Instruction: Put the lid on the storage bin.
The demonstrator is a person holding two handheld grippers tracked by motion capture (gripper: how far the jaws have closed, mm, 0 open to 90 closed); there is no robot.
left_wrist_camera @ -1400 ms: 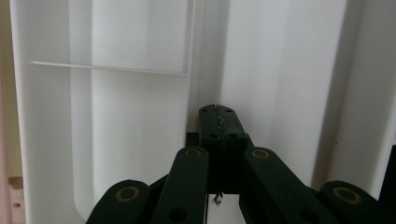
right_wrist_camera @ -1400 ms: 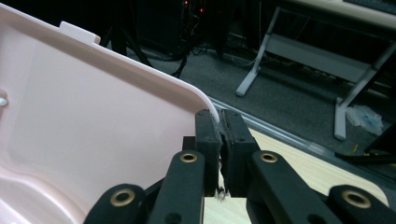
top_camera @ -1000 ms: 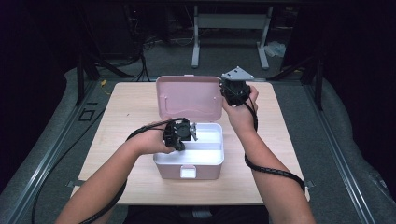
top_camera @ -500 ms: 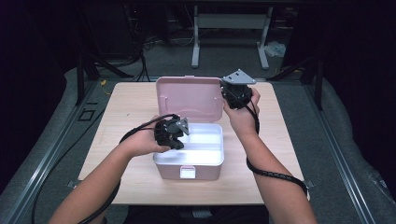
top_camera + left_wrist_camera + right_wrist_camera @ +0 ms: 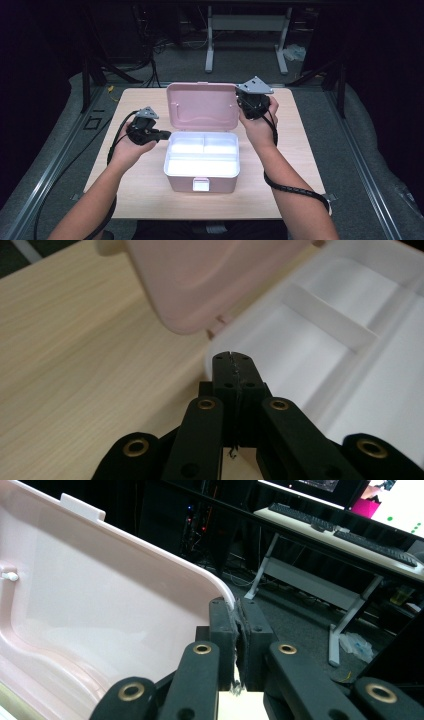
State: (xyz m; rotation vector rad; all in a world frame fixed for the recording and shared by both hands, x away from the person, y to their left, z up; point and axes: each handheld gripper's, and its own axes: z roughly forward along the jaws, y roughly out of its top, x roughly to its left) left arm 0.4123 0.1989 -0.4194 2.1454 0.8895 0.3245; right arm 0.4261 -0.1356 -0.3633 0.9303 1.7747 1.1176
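Wooden table [image 5: 150, 195] bears the box [image 5: 201, 162], already open and empty; right gripper [image 5: 248, 111] pinches its raised lid [image 5: 202, 106], while left gripper [image 5: 161, 134], closed on nothing, hovers beside it.

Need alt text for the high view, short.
An open pink box sits on a wooden table, lid raised, white compartments inside. The right gripper pinches the lid's right edge; the left gripper, shut, hovers left of the box.
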